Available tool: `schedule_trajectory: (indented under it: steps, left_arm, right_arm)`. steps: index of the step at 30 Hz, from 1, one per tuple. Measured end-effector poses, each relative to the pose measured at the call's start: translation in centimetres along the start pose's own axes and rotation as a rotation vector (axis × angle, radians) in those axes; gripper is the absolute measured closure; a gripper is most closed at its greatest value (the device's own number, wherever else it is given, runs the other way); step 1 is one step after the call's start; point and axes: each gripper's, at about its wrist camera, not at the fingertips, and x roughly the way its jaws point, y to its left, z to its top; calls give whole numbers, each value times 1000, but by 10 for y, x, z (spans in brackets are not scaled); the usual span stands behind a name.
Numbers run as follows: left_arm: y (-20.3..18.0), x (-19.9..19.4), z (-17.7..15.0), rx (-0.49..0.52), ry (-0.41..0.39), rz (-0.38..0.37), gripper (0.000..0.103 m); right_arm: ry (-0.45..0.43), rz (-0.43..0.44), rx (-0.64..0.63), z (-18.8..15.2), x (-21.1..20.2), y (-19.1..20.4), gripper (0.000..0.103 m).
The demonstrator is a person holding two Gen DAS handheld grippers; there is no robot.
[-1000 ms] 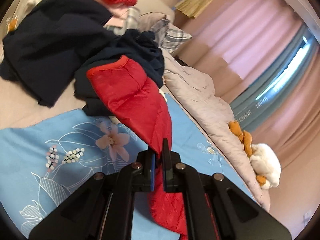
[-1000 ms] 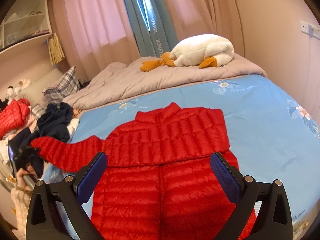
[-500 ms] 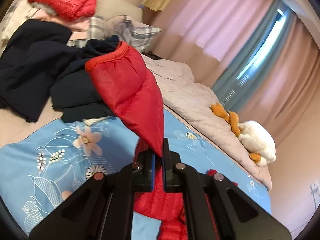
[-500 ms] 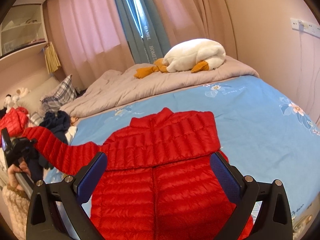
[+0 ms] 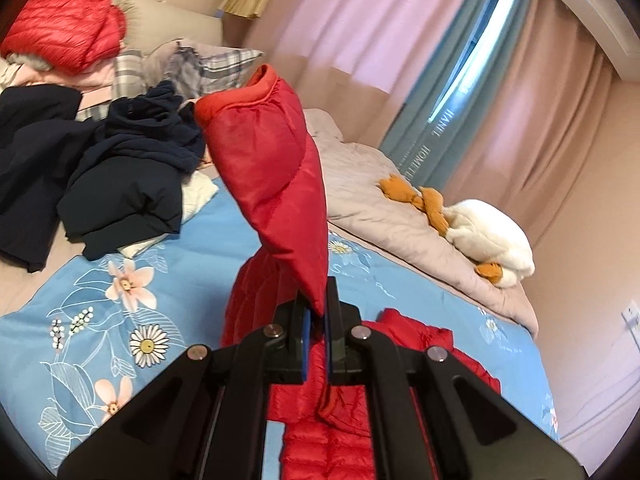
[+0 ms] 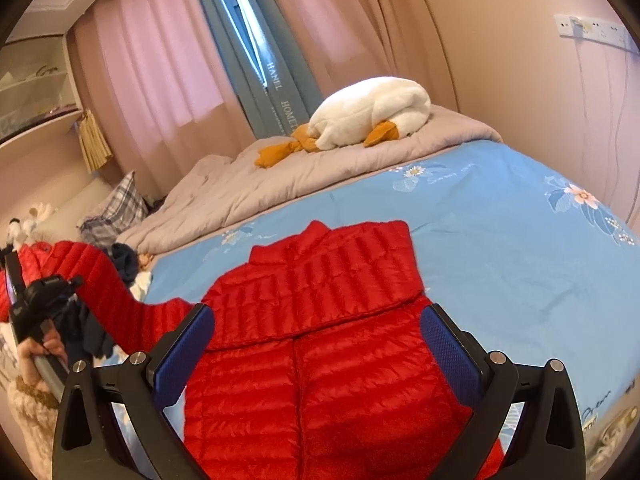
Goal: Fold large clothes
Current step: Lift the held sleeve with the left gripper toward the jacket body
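Left wrist view: our left gripper [image 5: 316, 312] fingers pinch the red jacket [image 6: 320, 320] sleeve [image 5: 272, 184], lifted above the bed [image 6: 500, 240]. Our right gripper [image 6: 316, 344] hovers wide open over the jacket, holding nothing.

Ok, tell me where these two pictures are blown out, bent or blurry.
Left wrist view: window slit between the curtains overexposed; curtain lines bow near the rim; held sleeve close and soft. Right wrist view: window strip glares white; wall socket strip curves with fisheye; jacket sharp, evenly lit.
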Motion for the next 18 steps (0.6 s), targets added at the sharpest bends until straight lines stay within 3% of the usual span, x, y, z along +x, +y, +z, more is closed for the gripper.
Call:
schedule_trajectory:
  steps: [18]
  left_arm:
    - [-74, 17, -31, 171, 82, -86, 99]
  right_arm:
    - [-13, -25, 45, 4, -6, -30, 1]
